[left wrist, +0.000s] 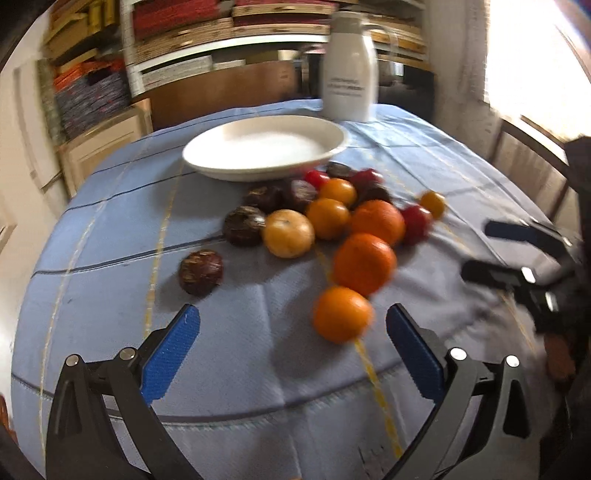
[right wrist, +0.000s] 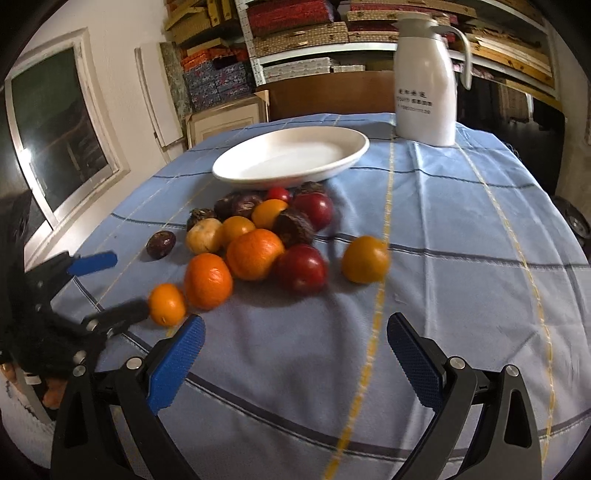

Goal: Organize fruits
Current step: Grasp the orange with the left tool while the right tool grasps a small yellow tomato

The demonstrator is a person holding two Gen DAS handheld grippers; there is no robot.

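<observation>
The fruits (right wrist: pixel 255 240) lie in a loose pile at the middle of both views, on the blue checked cloth (right wrist: pixel 461 229) that covers the worktop, just in front of the white plate (right wrist: pixel 291 155), which holds nothing. Oranges, red plums and dark wrinkled fruits press together; those at the back of the pile are partly hidden by the ones in front, and in the left wrist view the whole pile (left wrist: pixel 325 221) is smeared by motion blur. One small orange (right wrist: pixel 167 304) sits nearest the lower left of the right wrist view, beside one finger of the left tool (right wrist: pixel 107 288), whose jaws stand wide apart with nothing between them. The right tool (right wrist: pixel 295 332) also gapes wide and grips nothing, over bare cloth at the bottom of the frame. A white jug (right wrist: pixel 424 81) stands behind the plate; its print is too small to read. Shelves of stacked boxes (right wrist: pixel 303 33) fill the background.
</observation>
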